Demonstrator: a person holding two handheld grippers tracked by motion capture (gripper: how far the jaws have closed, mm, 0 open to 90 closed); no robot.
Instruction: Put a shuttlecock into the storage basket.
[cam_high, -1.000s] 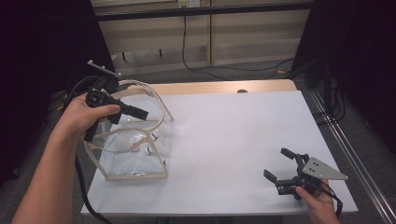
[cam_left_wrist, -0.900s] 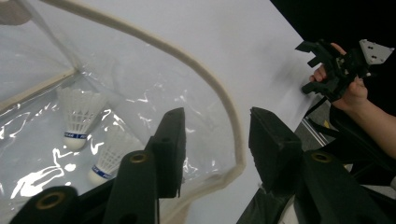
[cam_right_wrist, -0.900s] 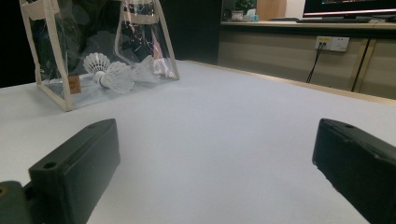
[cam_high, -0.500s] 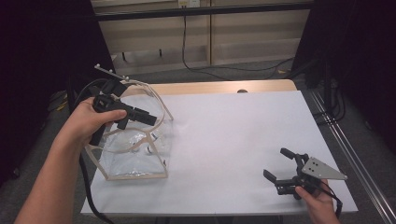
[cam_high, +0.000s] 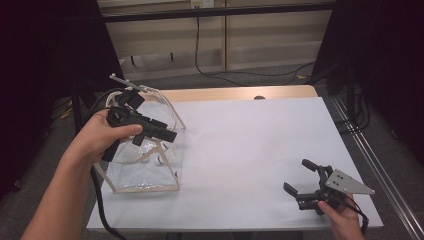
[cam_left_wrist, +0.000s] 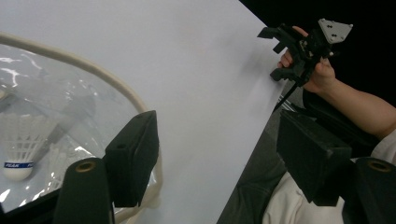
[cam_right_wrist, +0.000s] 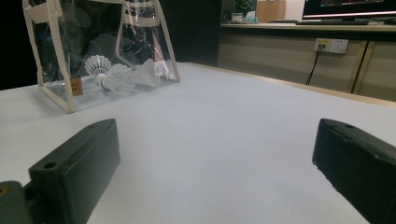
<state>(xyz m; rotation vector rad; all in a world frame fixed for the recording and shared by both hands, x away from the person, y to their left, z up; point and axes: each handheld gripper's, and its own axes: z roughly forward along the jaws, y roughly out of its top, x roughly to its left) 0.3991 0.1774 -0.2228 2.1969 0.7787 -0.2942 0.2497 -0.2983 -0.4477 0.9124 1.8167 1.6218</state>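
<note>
You are working in a lab or office test room: a white-topped table (cam_high: 250, 150) ringed by black curtains (cam_high: 380, 60), with wall sockets (cam_right_wrist: 332, 45) ahead of your right tool (beside a lit monitor (cam_right_wrist: 348, 8)).

Bare table (cam_high: 250, 150) between clear bag (cam_high: 145, 172) and right gripper (cam_high: 300, 182).

A white surface (cam_high: 250, 150) with a wooden far edge stands on grey floor (cam_high: 260, 75) before a beige panelled wall (cam_high: 260, 40) carrying a socket (cam_right_wrist: 332, 45), with dark, possibly curtained, areas at both sides.
</note>
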